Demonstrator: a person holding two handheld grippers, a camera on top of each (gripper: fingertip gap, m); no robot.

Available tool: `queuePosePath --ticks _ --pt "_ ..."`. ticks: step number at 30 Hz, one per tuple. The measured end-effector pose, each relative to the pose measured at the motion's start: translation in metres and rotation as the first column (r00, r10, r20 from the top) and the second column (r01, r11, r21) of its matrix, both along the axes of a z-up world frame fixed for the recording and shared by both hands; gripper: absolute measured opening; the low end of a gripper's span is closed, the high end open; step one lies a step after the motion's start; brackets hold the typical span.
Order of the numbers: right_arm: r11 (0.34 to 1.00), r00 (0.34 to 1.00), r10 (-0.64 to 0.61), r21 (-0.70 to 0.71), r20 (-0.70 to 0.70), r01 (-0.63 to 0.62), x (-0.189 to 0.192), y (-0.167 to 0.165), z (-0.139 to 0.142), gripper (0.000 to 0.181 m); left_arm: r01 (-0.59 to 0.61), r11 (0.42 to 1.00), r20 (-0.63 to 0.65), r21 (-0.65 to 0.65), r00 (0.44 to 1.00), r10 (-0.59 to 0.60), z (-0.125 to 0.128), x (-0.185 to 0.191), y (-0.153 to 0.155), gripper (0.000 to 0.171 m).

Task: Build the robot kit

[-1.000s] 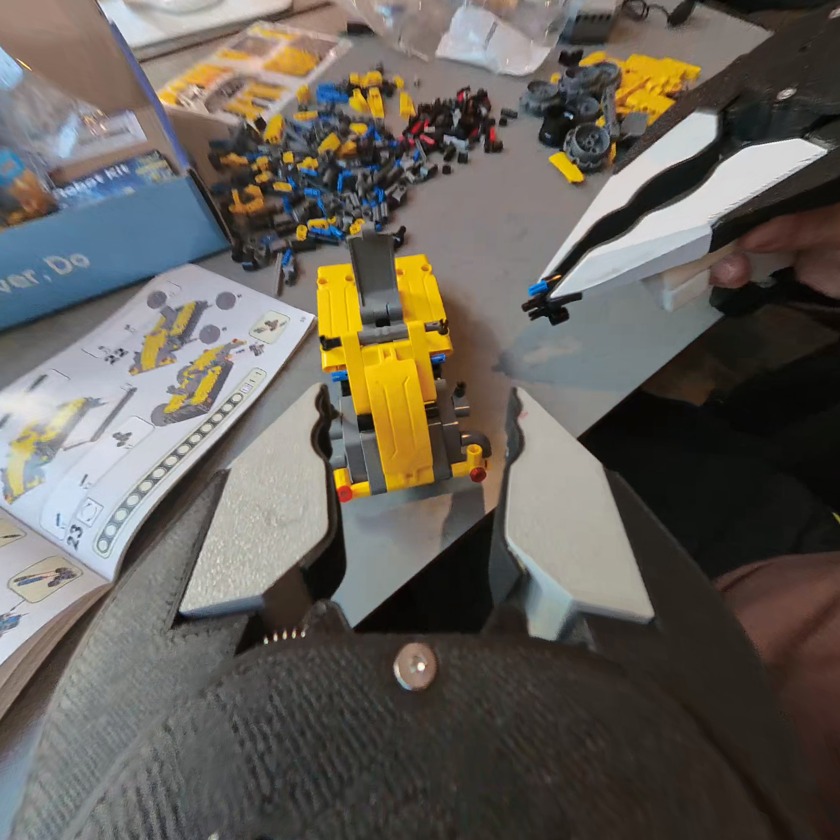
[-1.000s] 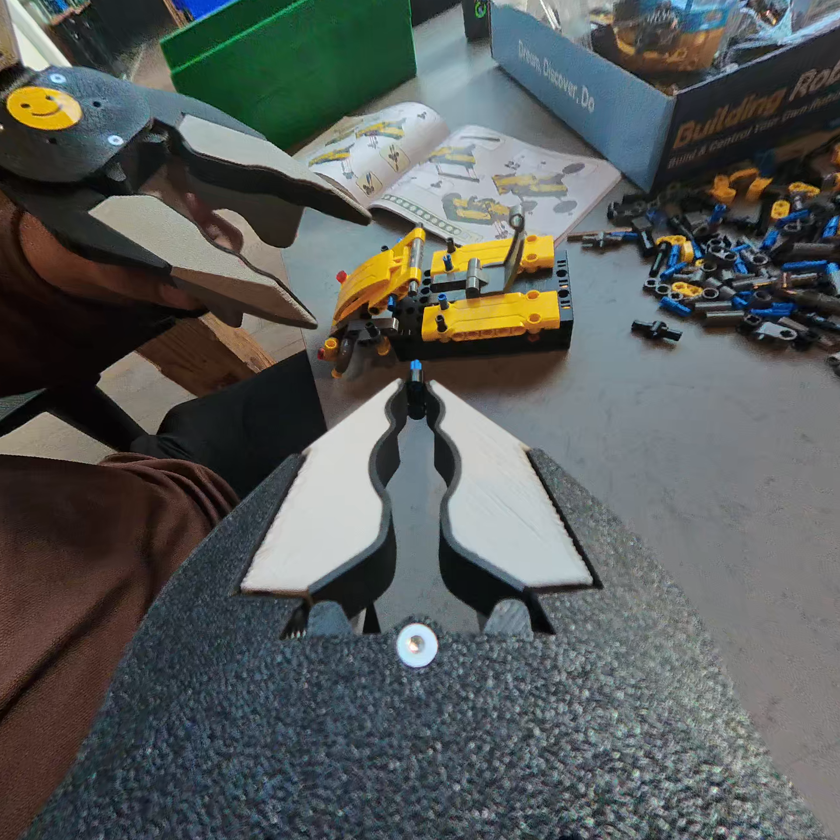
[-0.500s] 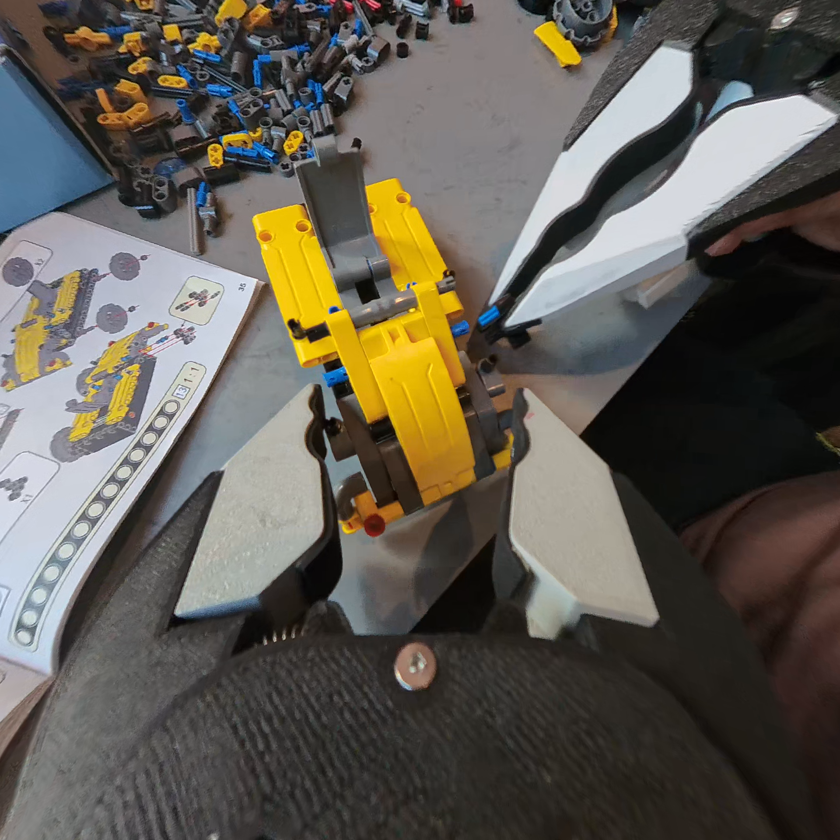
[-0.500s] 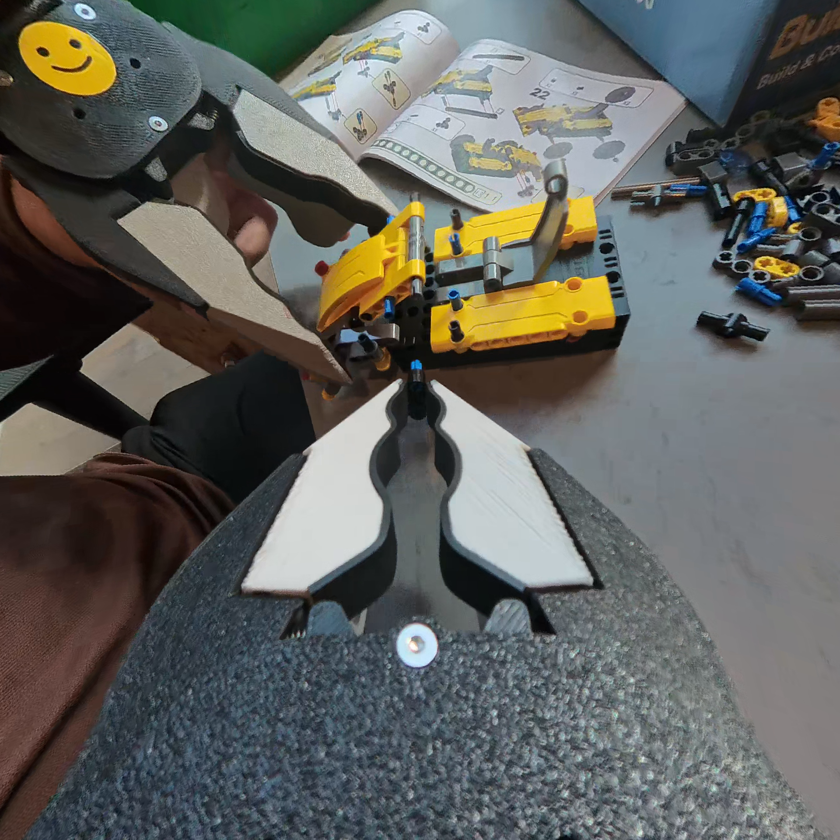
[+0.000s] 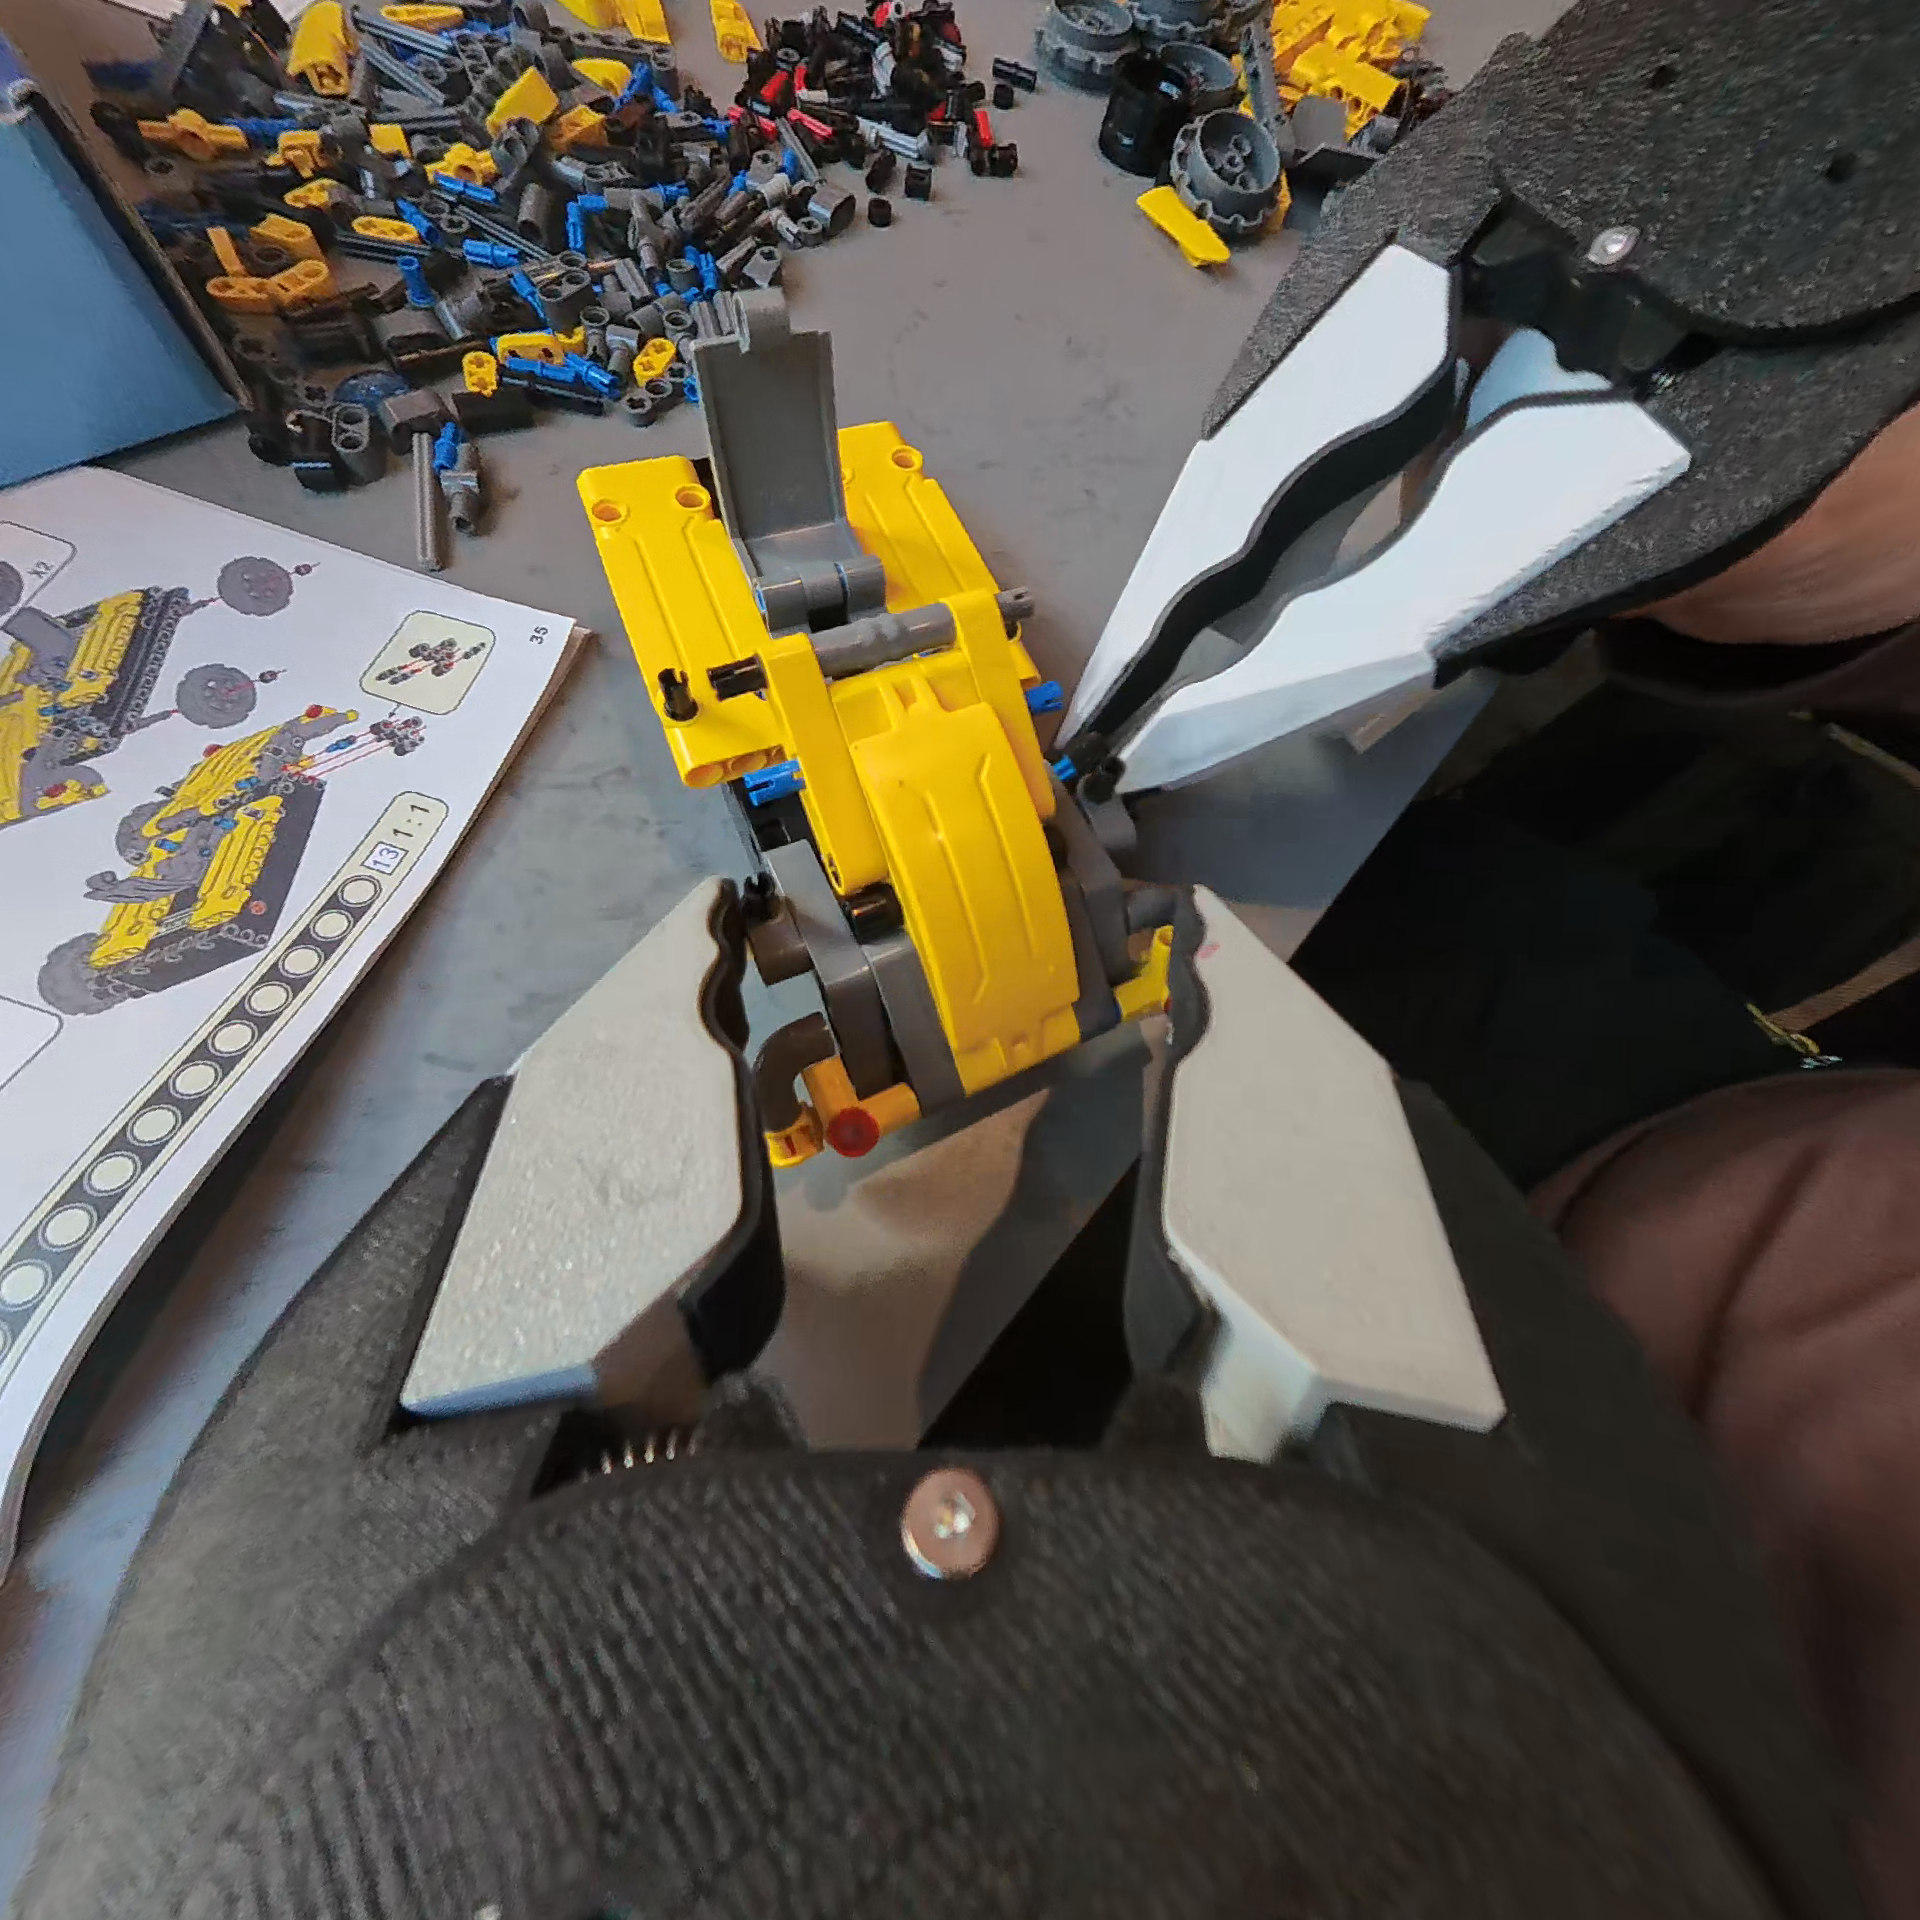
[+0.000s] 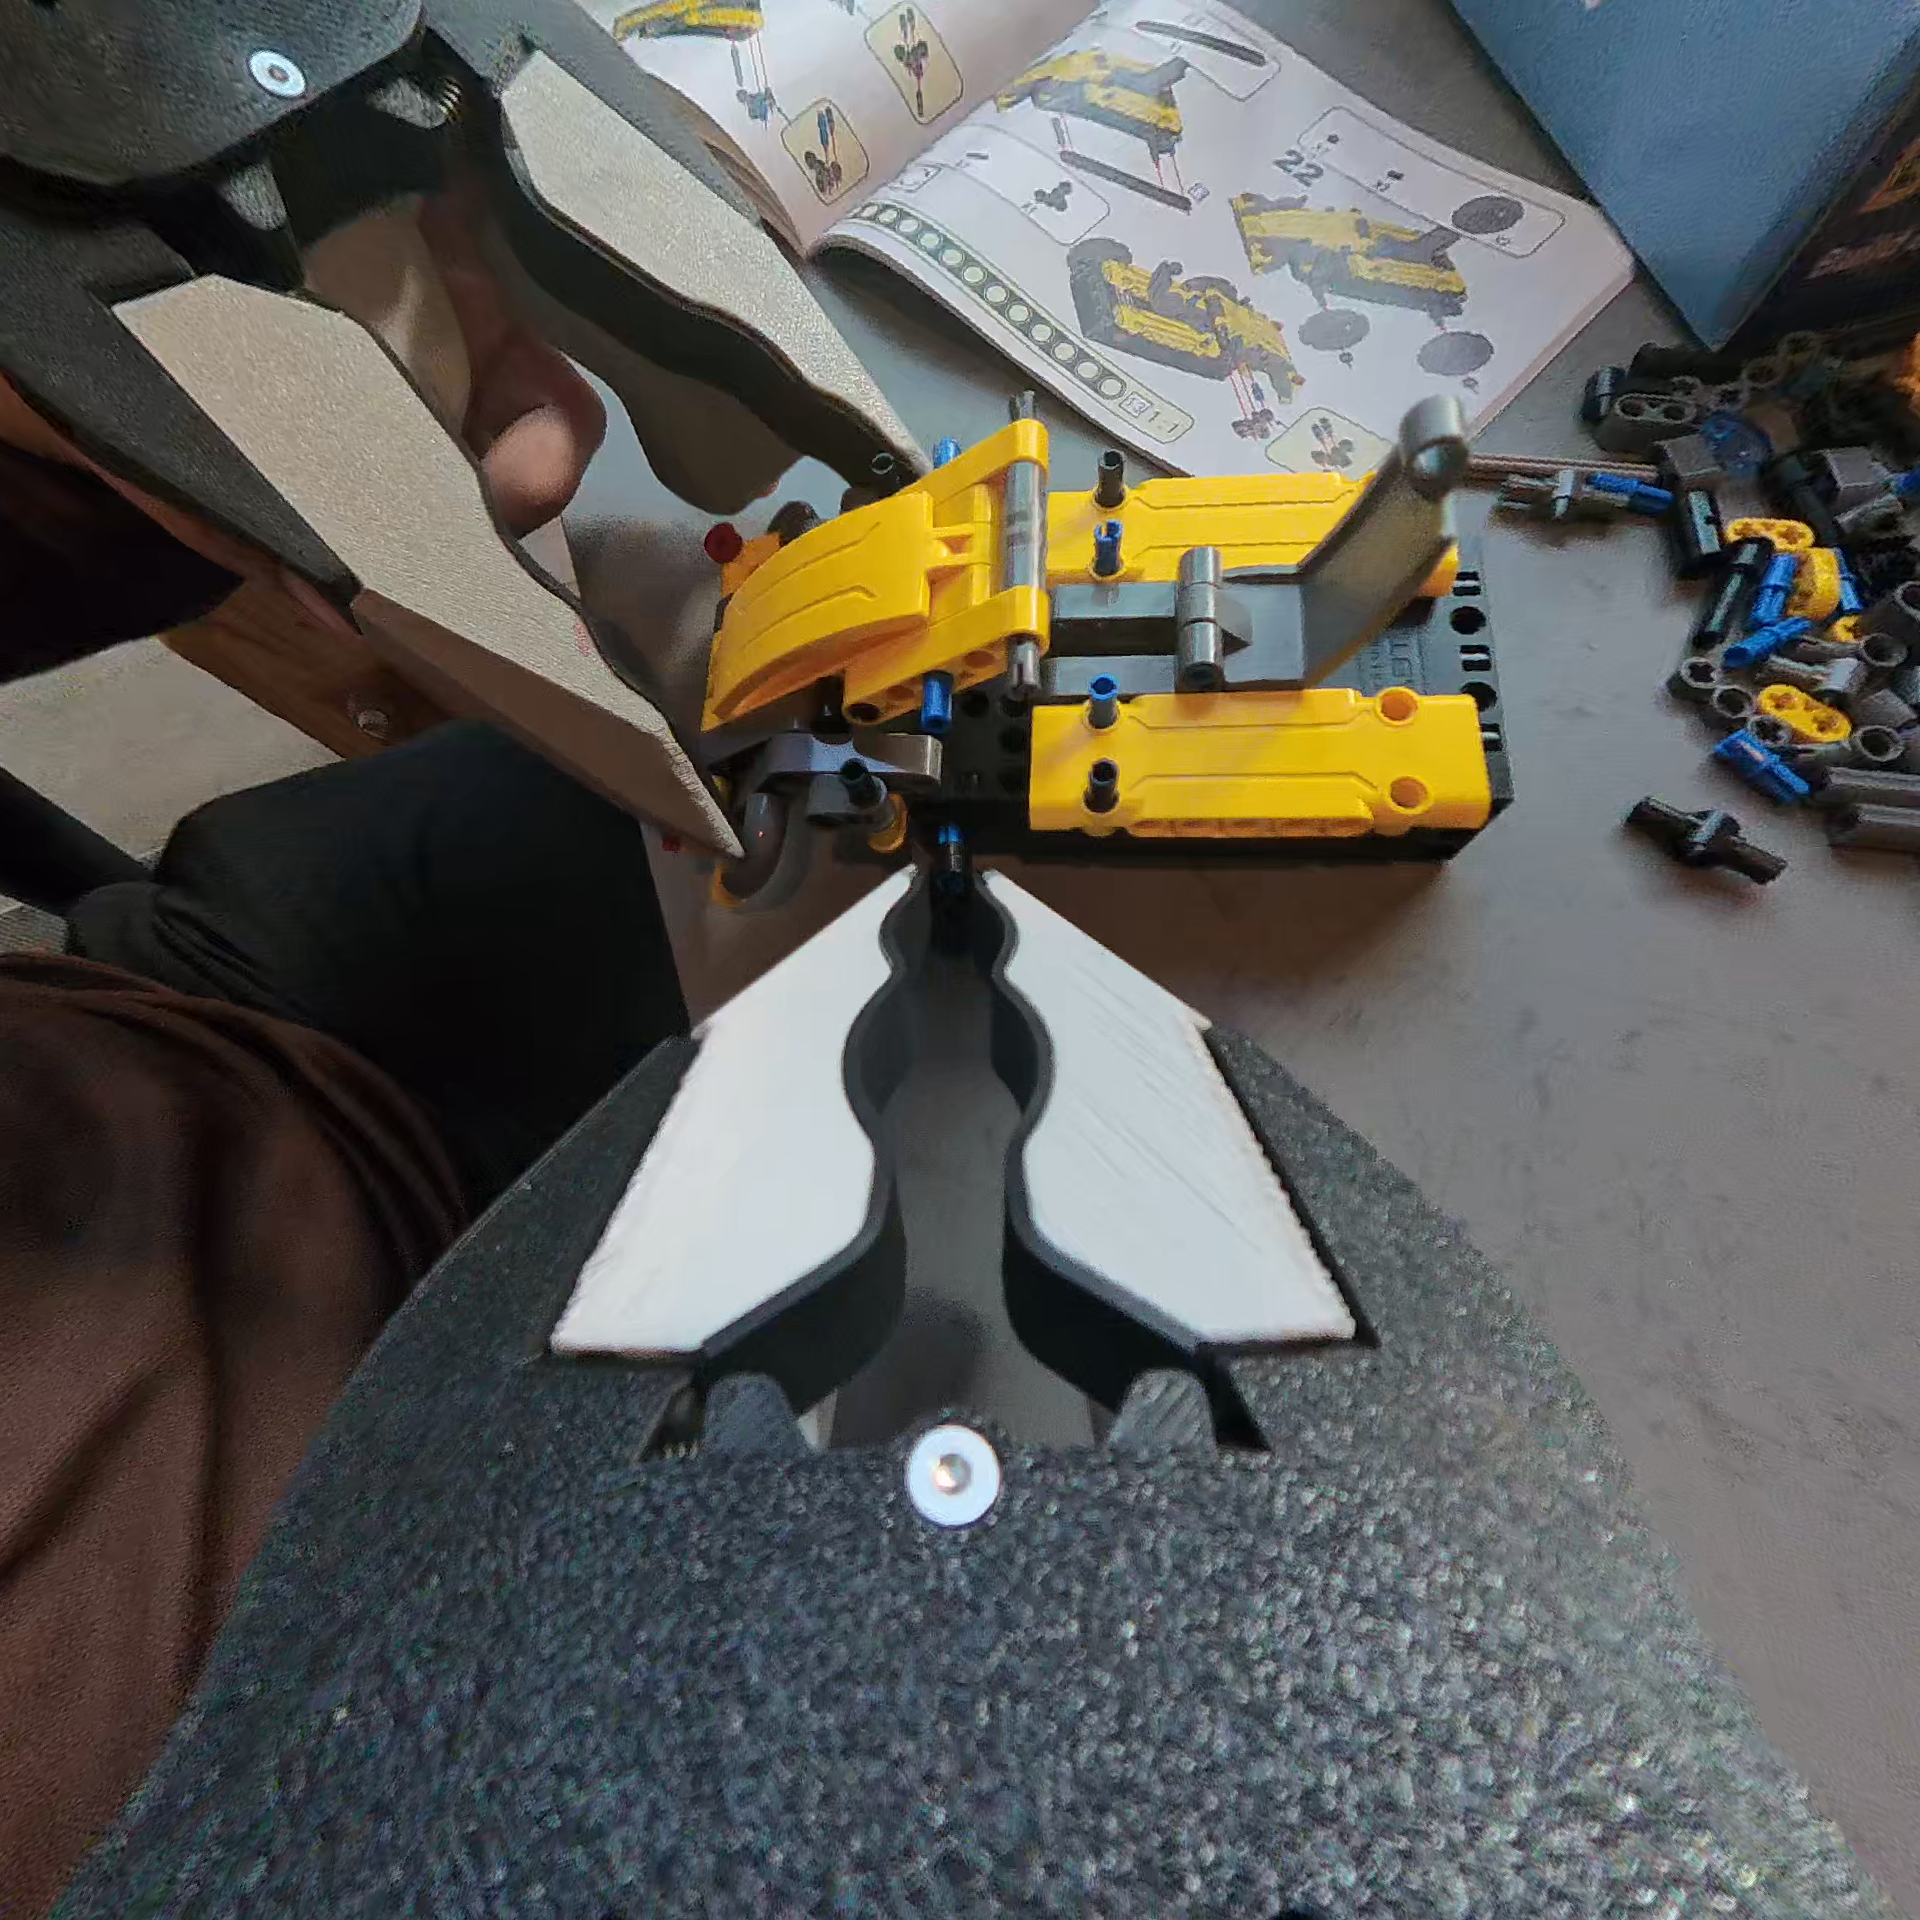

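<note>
A half-built yellow, grey and black brick vehicle (image 5: 935,831) lies on the grey table (image 5: 1039,364); it also shows in the right wrist view (image 6: 1195,748). My left gripper (image 5: 956,935) is open, with one finger on each side of the vehicle's front end, tips close to or touching it. It also shows in the right wrist view (image 6: 816,655). My right gripper (image 6: 948,883) is shut on a small black and blue pin (image 6: 948,868), whose tip is at the vehicle's side. The right gripper also shows in the left wrist view (image 5: 1091,758).
An open instruction booklet (image 5: 260,831) lies left of the vehicle. A heap of loose pieces (image 5: 520,260) and grey wheels (image 5: 1216,156) lie beyond it, with a blue box (image 5: 73,343) at far left. The table edge runs by the vehicle's front; a person's legs (image 5: 1558,935) are beside it. Some 4 cm of space lies between my two pairs of fingers.
Both grippers have moved in on the vehicle. The left fingers now straddle its front end, and the right gripper's pin has reached its side. Neither jaw gap has changed.
</note>
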State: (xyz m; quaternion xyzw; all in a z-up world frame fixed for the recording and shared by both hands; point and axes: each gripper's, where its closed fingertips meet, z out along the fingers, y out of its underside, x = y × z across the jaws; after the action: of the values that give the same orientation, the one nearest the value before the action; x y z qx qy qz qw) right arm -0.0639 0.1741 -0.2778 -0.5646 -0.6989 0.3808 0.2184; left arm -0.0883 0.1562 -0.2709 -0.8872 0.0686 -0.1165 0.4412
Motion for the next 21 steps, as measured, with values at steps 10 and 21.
queuePosePath --ticks 10,21 --pt "0.99 1.0 0.021 0.14 -0.008 -0.02 0.002 -0.003 -0.005 0.004 0.035 0.999 0.015 0.027 0.999 -0.035 0.001 0.0 0.001 0.078" --pt "0.996 1.0 0.013 0.092 -0.017 -0.011 0.01 0.0 -0.001 0.011 0.029 0.999 0.064 0.028 0.997 -0.031 0.003 -0.005 -0.006 0.079"
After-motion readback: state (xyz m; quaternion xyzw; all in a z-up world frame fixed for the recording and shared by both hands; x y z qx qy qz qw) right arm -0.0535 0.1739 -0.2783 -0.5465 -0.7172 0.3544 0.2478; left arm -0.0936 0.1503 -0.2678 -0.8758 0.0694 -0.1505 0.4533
